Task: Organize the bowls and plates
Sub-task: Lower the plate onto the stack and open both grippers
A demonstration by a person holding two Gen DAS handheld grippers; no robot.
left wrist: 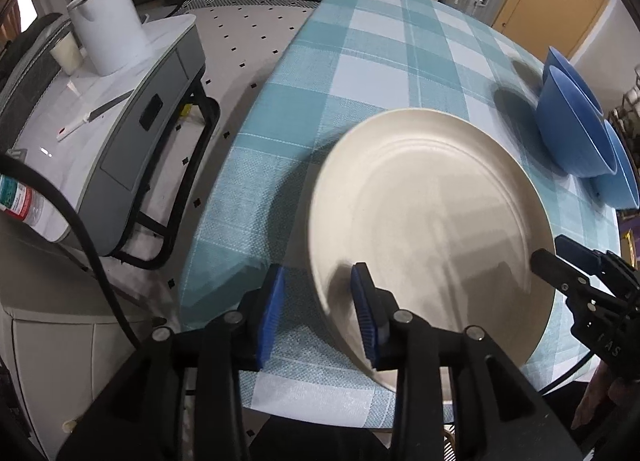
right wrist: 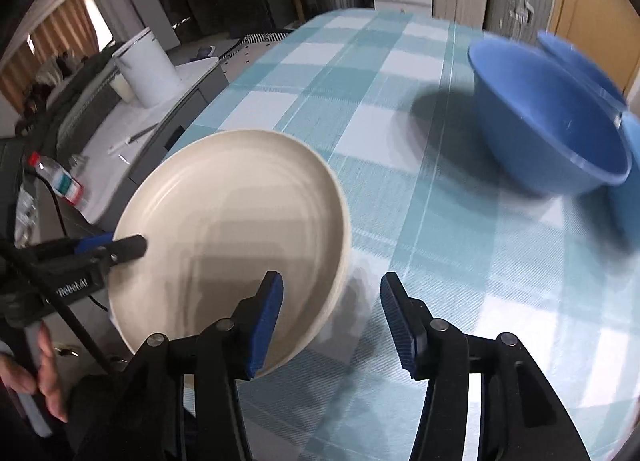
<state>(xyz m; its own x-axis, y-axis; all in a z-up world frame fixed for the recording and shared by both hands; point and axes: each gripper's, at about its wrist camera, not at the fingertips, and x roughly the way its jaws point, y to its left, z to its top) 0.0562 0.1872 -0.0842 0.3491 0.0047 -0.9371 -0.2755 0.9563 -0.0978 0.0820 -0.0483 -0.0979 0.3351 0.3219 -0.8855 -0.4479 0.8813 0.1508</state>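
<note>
Plate: a cream plate (left wrist: 436,229) sat on the checked tablecloth (left wrist: 360,73) at the near end of the table, and its left rim looked raised off the cloth; in the right wrist view the same plate (right wrist: 228,229) reached to the table's left edge.

Left gripper: the left gripper (left wrist: 320,309) stood with its jaws apart astride the plate's near-left rim, one blue pad (left wrist: 366,313) over the plate's face and the other (left wrist: 272,309) outside the rim above the cloth. Neither pad could be seen pressing on the plate. From the right wrist view the left gripper (right wrist: 116,247) came in from the left with its tip at the plate's edge.

Right gripper: the right gripper (right wrist: 332,325) was wide open, its left pad (right wrist: 266,325) in front of the plate's near-right rim and its right pad (right wrist: 396,325) over bare cloth. Whether the left pad touched the rim could not be told. In the left wrist view the right gripper (left wrist: 560,261) showed at the plate's right edge.

Bowls: blue bowls (left wrist: 576,125) sat near the table's right side, well apart from the plate; the nearest bowl (right wrist: 548,117) was blurred, with more blue rims behind and beside it.

Side table: a grey-and-white side table (left wrist: 132,101) stood to the left of the table, carrying a white bucket (left wrist: 106,21) and a plastic bottle (right wrist: 60,181).

Person's hand: a hand (right wrist: 44,373) held the left gripper's handle at the lower left.
</note>
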